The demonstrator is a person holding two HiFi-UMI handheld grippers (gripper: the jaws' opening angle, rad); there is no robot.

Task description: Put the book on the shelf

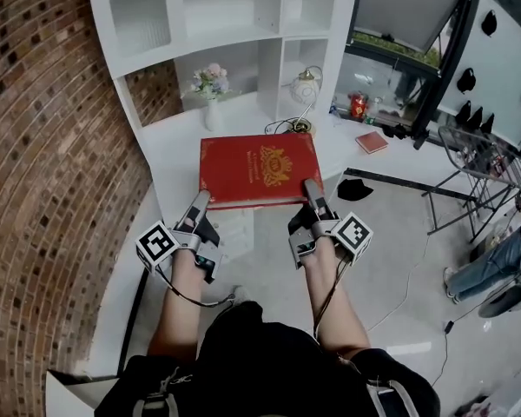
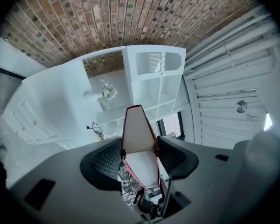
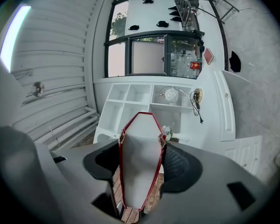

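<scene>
A large red book (image 1: 259, 168) with a gold crest on its cover is held flat in the air in front of the white shelf unit (image 1: 234, 33). My left gripper (image 1: 200, 201) is shut on the book's near left corner, my right gripper (image 1: 313, 188) on its near right corner. In the left gripper view the book (image 2: 139, 146) stands edge-on between the jaws, white pages framed in red. The right gripper view shows the book (image 3: 141, 160) the same way, with the shelf's open compartments (image 3: 140, 94) behind it.
On the shelf's counter stand a vase of flowers (image 1: 210, 85), a round lamp (image 1: 306, 86) with its cord, a red can (image 1: 358, 106) and a small red book (image 1: 372, 142). A brick wall (image 1: 43, 146) runs along the left. A metal rack (image 1: 491, 168) and a seated person (image 1: 499, 263) are at right.
</scene>
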